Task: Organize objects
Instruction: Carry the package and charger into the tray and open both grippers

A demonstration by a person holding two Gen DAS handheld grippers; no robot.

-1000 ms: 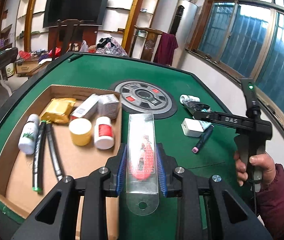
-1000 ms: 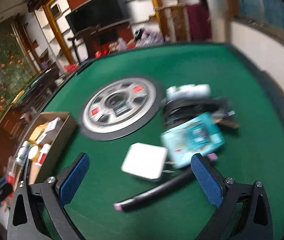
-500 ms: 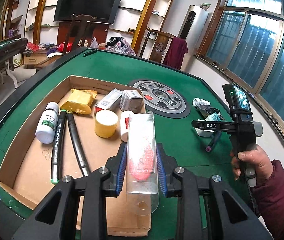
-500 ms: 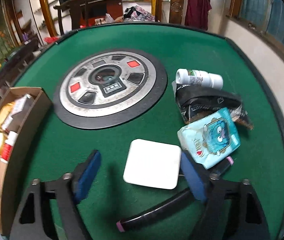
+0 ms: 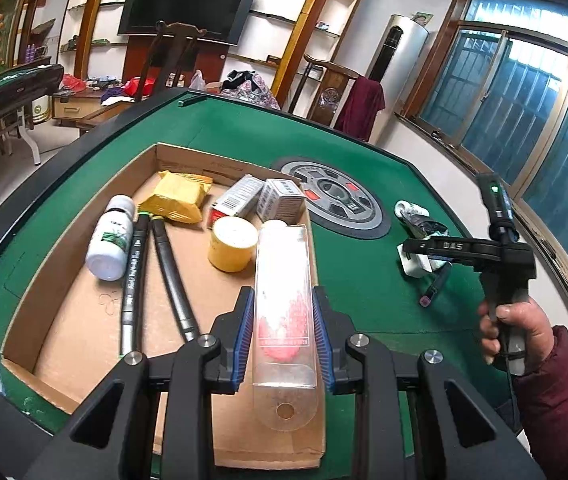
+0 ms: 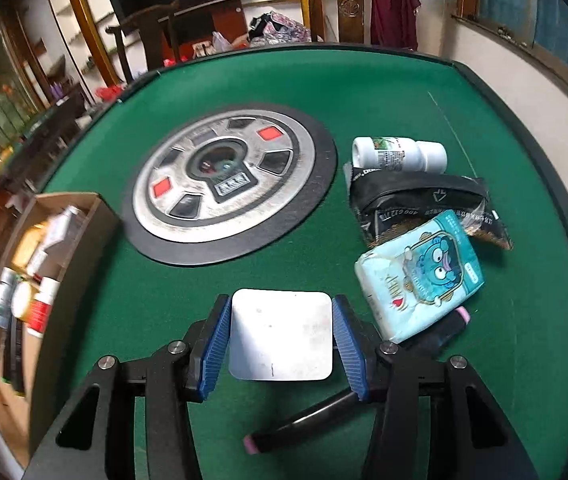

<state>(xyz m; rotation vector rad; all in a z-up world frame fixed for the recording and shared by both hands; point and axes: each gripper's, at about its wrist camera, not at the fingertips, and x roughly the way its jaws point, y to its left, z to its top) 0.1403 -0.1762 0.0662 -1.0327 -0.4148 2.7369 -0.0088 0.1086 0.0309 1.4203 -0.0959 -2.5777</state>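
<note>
My left gripper (image 5: 281,296) is shut on a clear plastic case (image 5: 284,256) with a red item inside. It holds the case over the right wall of the cardboard box (image 5: 203,156). In the box lie a white bottle (image 5: 109,236), two black markers (image 5: 131,280), a yellow packet (image 5: 175,200), a yellow tub (image 5: 231,242) and two small cartons (image 5: 279,200). My right gripper (image 6: 281,304) is low over the green table; its jaws are closing on a white square block (image 6: 281,336), and the blue pads touch both of its sides.
Right of the block lie a light blue tissue pack (image 6: 420,276), a black pouch (image 6: 416,196) and a white bottle (image 6: 398,154). A black marker with a pink end (image 6: 308,416) lies under my right gripper. A round grey disc (image 6: 227,180) marks the table's middle. A hand (image 5: 512,328) holds the right gripper.
My left gripper carried the clear case leftward over the box. My right gripper came down over the white block and its jaws closed from wide apart onto the block's sides.
</note>
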